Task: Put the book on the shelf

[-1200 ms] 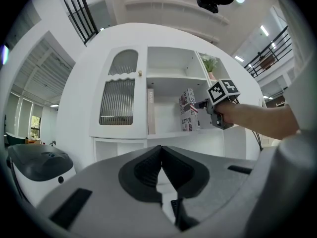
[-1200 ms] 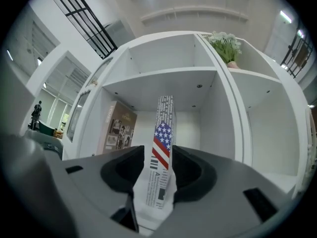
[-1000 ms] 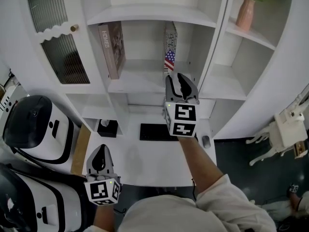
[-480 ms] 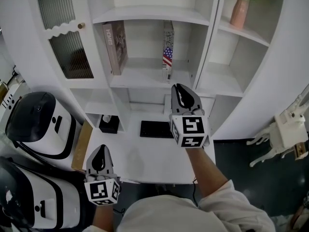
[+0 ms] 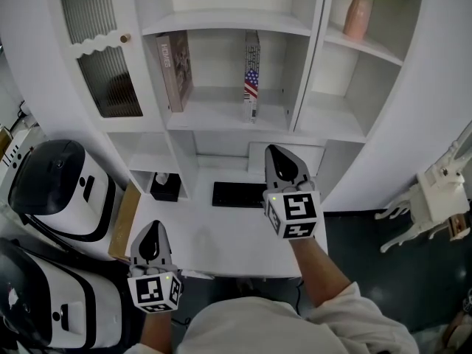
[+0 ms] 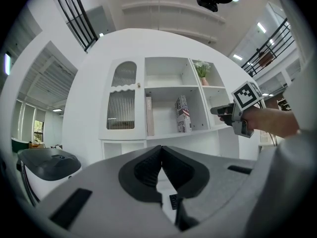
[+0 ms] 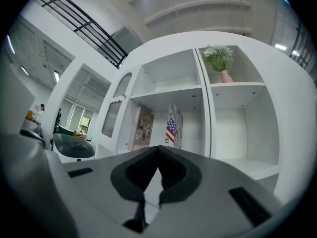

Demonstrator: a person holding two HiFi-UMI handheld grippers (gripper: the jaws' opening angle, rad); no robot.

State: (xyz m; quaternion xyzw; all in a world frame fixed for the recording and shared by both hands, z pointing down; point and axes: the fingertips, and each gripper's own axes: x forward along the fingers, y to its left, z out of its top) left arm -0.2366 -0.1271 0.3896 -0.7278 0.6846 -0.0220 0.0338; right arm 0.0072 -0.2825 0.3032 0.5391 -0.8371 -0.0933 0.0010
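A book with a flag on its cover [image 5: 251, 76] stands upright on the middle shelf [image 5: 221, 118] of the white shelf unit, right of centre; it also shows in the left gripper view [image 6: 183, 114] and the right gripper view [image 7: 173, 126]. A second, brownish book [image 5: 175, 71] leans at the shelf's left side. My right gripper [image 5: 276, 155] hangs over the desk below the shelf, shut, with nothing between its jaws. My left gripper [image 5: 152, 235] stays low at the desk's front left edge, shut and empty [image 6: 159, 163].
A black keyboard [image 5: 236, 195] and a small black box [image 5: 164, 187] lie on the white desk [image 5: 221, 242]. A pink vase with a plant [image 5: 358, 13] stands on the right upper shelf. Two white-and-black machines [image 5: 55, 190] are at the left. A glass cabinet door [image 5: 99, 43] is upper left.
My right gripper has drawn back from the shelf and down toward the desk, leaving the flag book standing on the shelf. The left gripper has stayed put.
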